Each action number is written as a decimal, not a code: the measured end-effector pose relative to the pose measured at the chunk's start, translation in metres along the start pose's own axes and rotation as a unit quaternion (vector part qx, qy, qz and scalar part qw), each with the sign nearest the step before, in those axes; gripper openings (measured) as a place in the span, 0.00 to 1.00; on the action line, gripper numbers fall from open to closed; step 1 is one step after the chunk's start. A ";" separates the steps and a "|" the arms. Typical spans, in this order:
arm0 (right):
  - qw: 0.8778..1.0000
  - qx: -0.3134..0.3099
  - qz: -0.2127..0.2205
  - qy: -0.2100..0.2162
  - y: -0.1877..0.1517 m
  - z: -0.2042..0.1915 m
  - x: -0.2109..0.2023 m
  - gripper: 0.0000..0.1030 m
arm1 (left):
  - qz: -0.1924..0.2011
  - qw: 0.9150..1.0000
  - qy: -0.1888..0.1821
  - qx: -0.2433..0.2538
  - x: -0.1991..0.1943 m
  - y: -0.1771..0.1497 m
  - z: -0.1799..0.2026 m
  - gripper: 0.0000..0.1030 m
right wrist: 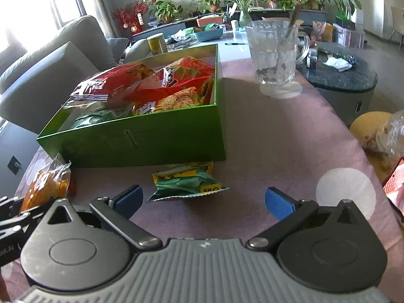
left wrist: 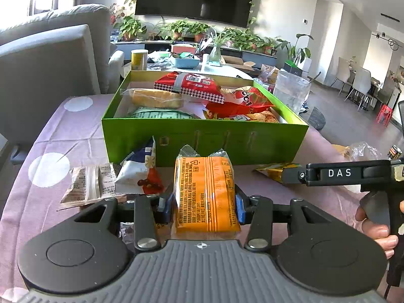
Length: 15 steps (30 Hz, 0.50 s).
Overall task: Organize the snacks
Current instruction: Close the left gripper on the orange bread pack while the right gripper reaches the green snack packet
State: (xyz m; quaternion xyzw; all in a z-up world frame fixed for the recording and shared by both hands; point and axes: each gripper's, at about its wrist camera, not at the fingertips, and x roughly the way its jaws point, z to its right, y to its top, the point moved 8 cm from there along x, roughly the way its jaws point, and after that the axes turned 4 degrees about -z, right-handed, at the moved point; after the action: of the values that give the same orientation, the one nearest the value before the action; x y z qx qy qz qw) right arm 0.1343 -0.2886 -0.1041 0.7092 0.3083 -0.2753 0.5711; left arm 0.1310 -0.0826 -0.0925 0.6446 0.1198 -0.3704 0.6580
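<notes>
**Left wrist view: orange pack clamped, box drop pending**

Left wrist camera shows the left tongs (left wrist: 204, 208) clamped on the orange snack pack (left wrist: 205, 194), blue pads (left wrist: 239, 208) pressing both long sides. Pack stands upright between the fingers, just in front of the green box (left wrist: 204, 139), apparently lifted off the worktop (left wrist: 83, 131). Film is glossy, crimped at the top, soft contents likely: keep the squeeze light, lift over the near wall, release over the gap near the green pouch (left wrist: 161, 114) at front left.

Right tongs (right wrist: 203, 202) spread wide apart, empty, low over the worktop, aimed at the green-yellow chip bag (right wrist: 188, 183) lying flat just in front of the box. Bag is thin crinkly foil, puffed; probably better pinched across its width than at the flat edge.

Box: stiff card, rectangular, open top, already holds a red checkered pack (left wrist: 189, 85), a wrapped bread loaf (left wrist: 156, 98), and red chip bags (left wrist: 248, 101).

Loose at left on the worktop: white-blue packet (left wrist: 136, 174), striped paper-look sachet (left wrist: 89, 185). Cloth is lilac with white dots, creased. Ribbed glass mug (right wrist: 274, 53) stands right of the box; mind it during swings.
</notes>
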 end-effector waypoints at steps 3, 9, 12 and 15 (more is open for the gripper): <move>1.000 0.001 -0.001 -0.002 0.000 0.002 0.002 0.59 | -0.001 1.000 -0.001 0.000 0.000 -0.001 0.000 0.40; 1.000 0.000 -0.004 0.000 -0.002 0.002 0.004 0.59 | 0.001 1.000 -0.001 0.000 -0.001 0.000 0.000 0.40; 1.000 -0.002 -0.005 0.000 -0.001 0.000 0.005 0.59 | 0.002 1.000 0.000 0.000 -0.002 0.000 -0.001 0.40; 1.000 -0.006 -0.005 0.003 -0.001 0.000 0.007 0.59 | 0.002 1.000 0.001 0.000 -0.003 0.001 -0.002 0.40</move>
State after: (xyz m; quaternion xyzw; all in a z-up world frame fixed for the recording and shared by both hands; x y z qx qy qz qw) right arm 0.1379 -0.2875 -0.1096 0.7050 0.3151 -0.2740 0.5733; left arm 0.1303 -0.0800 -0.0899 0.6450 0.1193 -0.3681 0.6590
